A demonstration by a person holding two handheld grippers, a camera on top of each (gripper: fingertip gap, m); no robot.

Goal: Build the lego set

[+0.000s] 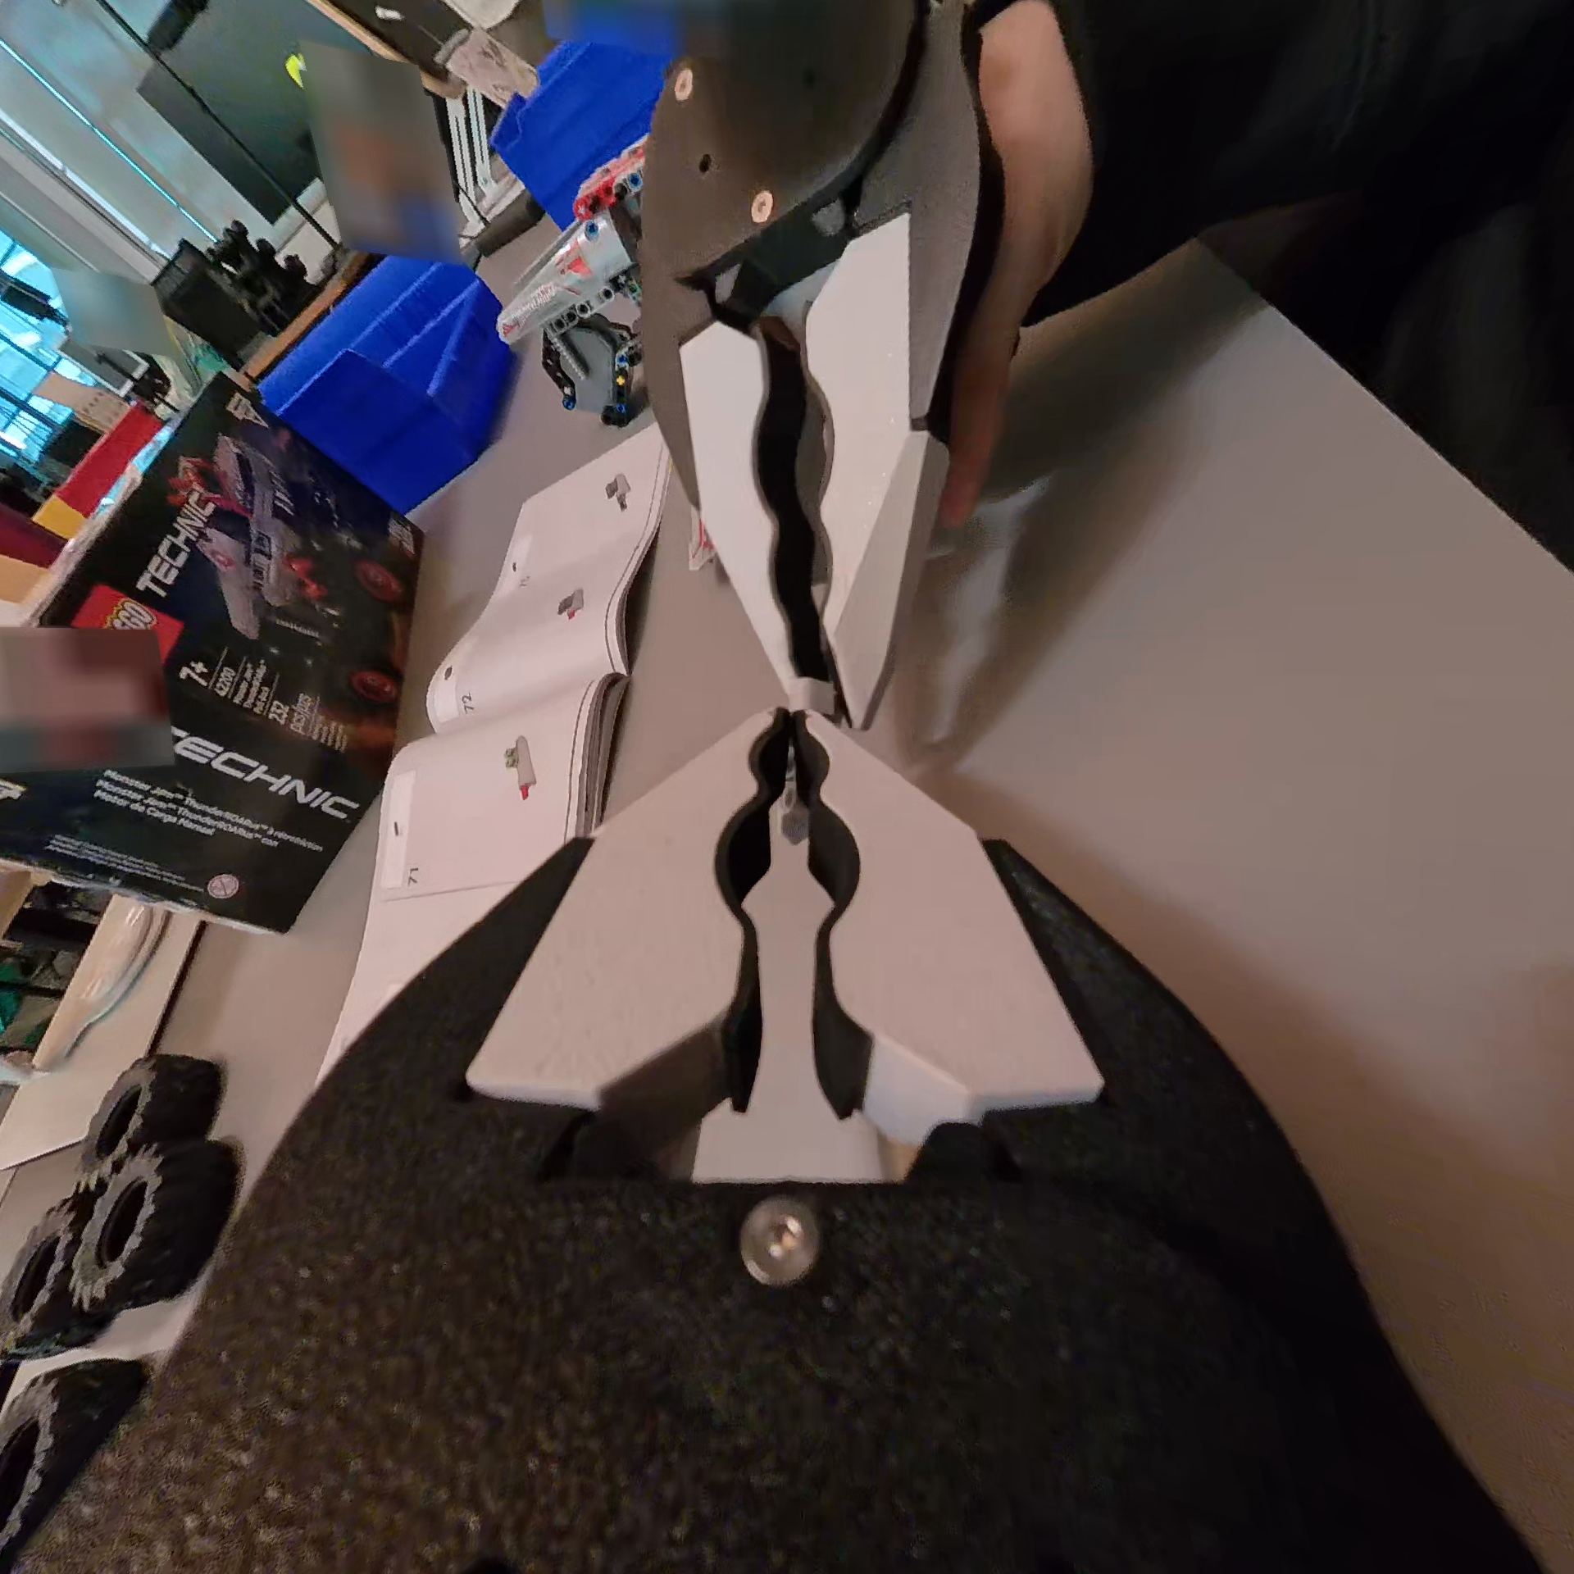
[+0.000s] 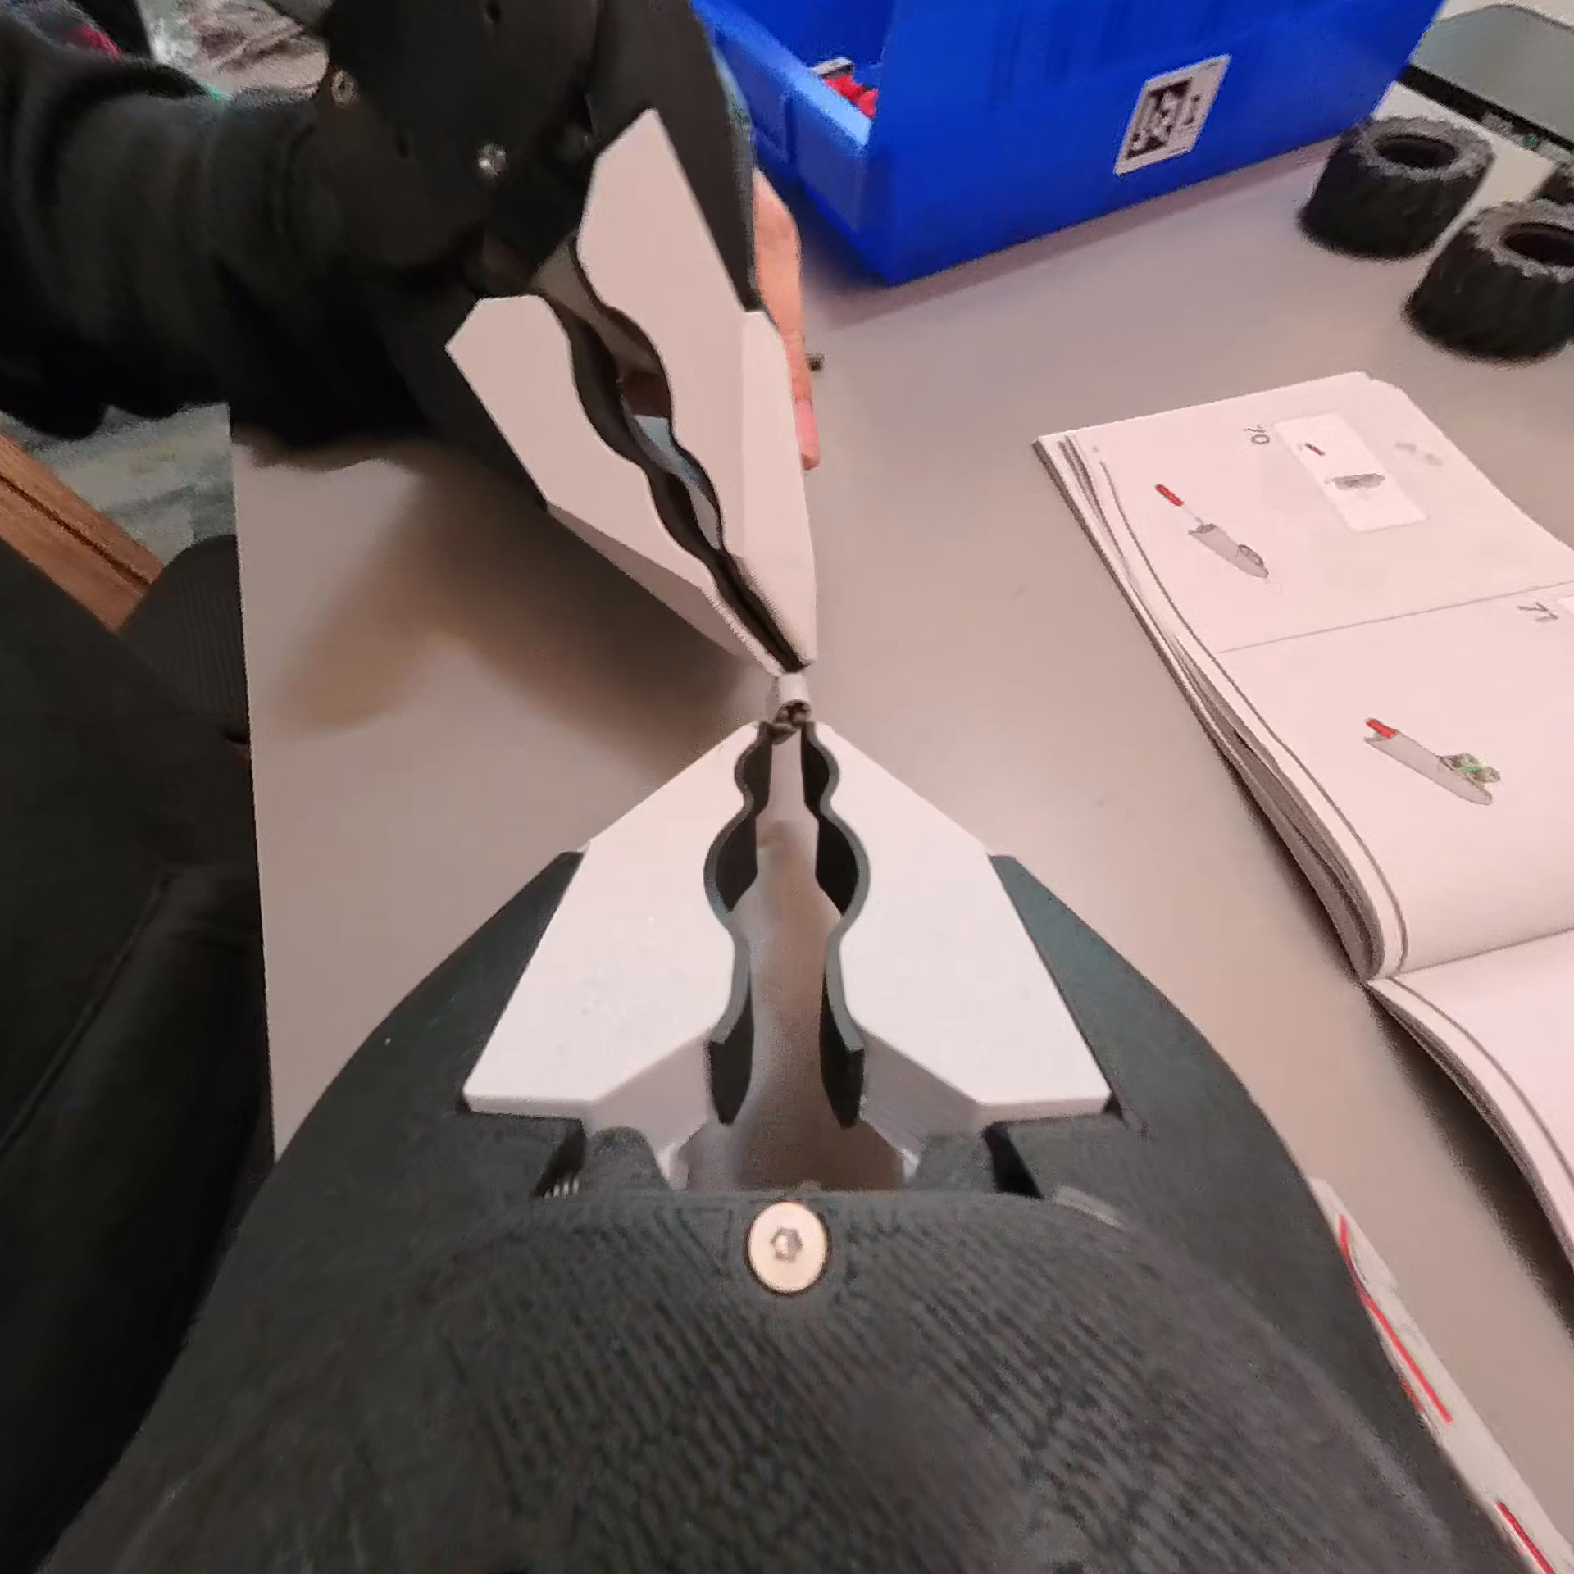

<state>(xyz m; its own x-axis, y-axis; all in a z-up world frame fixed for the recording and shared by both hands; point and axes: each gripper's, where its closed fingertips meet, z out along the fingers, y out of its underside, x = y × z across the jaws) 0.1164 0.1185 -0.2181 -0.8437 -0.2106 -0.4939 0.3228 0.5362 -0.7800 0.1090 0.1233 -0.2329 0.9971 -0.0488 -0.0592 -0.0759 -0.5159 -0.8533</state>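
My two grippers meet tip to tip above the grey table (image 2: 528, 647). In the left wrist view my left gripper (image 1: 788, 724) is shut, with a small grey lego piece (image 1: 792, 816) showing between its fingers. My right gripper (image 1: 819, 694) comes in from above, shut, and a small light grey lego piece (image 1: 805, 684) sits where the tips meet. In the right wrist view my right gripper (image 2: 779, 734) is shut on a small dark piece (image 2: 779, 724). The left gripper (image 2: 796, 663) is shut just beyond it, with the light grey piece (image 2: 790, 688) between the two.
An open instruction booklet (image 1: 545, 613) (image 2: 1363, 681) lies beside the grippers. A lego box (image 1: 230, 647), blue bins (image 1: 392, 375) (image 2: 1022, 128) and a partly built model (image 1: 588, 281) stand farther off. Black tyres (image 1: 128, 1209) (image 2: 1397, 187) lie on the table. A person's hands hold both grippers. Both grippers' tips are close together, under 4 cm apart.
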